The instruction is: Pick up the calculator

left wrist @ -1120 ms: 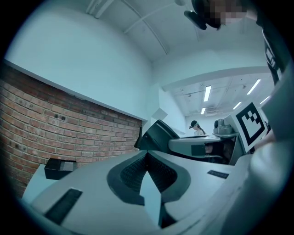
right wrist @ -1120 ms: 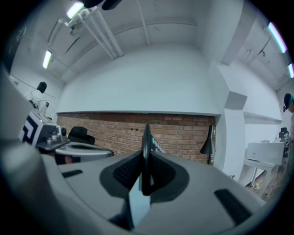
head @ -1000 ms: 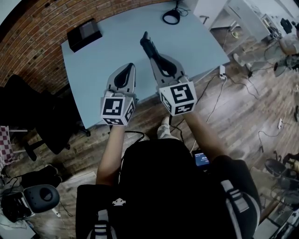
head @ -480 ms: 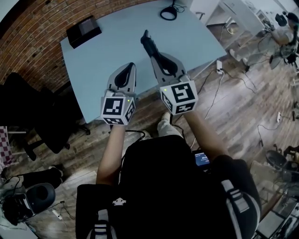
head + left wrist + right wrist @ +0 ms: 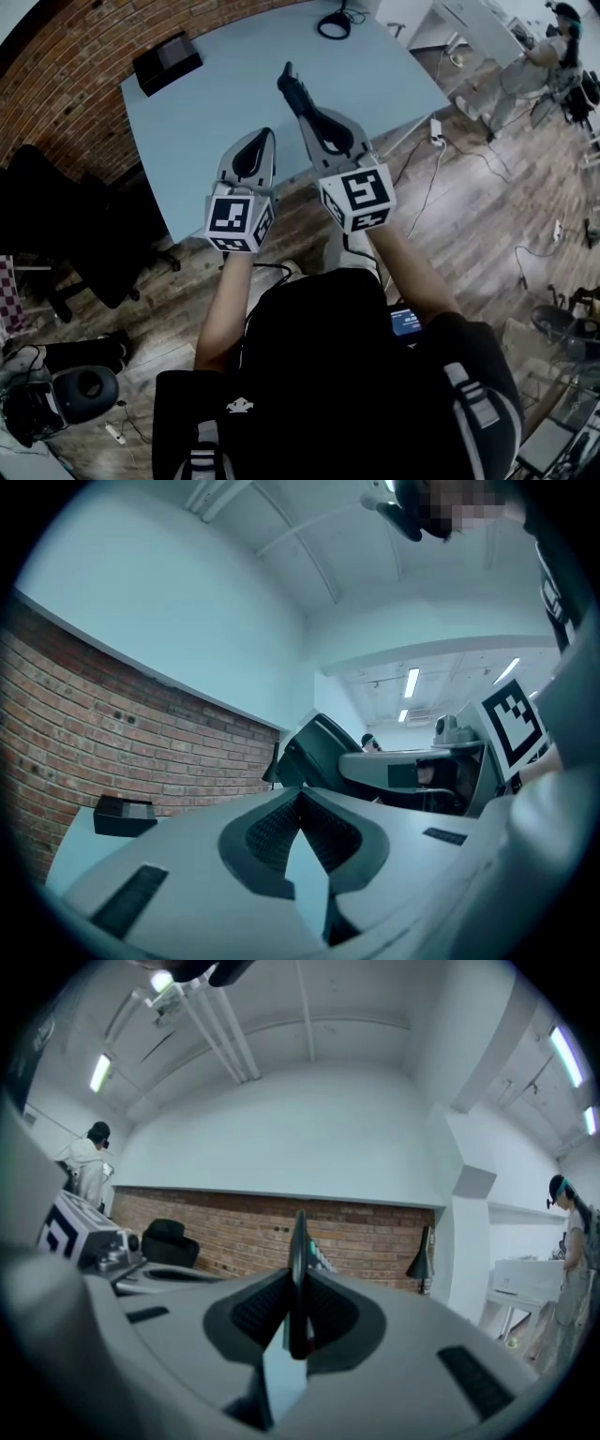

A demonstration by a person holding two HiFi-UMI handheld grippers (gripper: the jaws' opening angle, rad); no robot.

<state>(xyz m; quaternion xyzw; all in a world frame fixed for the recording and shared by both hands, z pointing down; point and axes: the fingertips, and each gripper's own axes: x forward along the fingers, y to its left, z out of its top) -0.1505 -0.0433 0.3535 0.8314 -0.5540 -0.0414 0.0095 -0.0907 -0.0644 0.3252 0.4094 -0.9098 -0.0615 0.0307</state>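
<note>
Right gripper (image 5: 302,105): jaws closed part-way onto the calculator (image 5: 297,1269), which is clamped edge-on and held up over the near side of the blue table (image 5: 206,112). Left gripper (image 5: 300,799): jaws together, nothing between them. The pick-up looks done and the lift is in hand; the next move calls only for a firm, level hold, since the thin slab could swivel between the pads.

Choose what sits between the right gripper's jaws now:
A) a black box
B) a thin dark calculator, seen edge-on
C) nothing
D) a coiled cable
B: the right gripper has its jaws pressed on the thin dark edge of the calculator.
</note>
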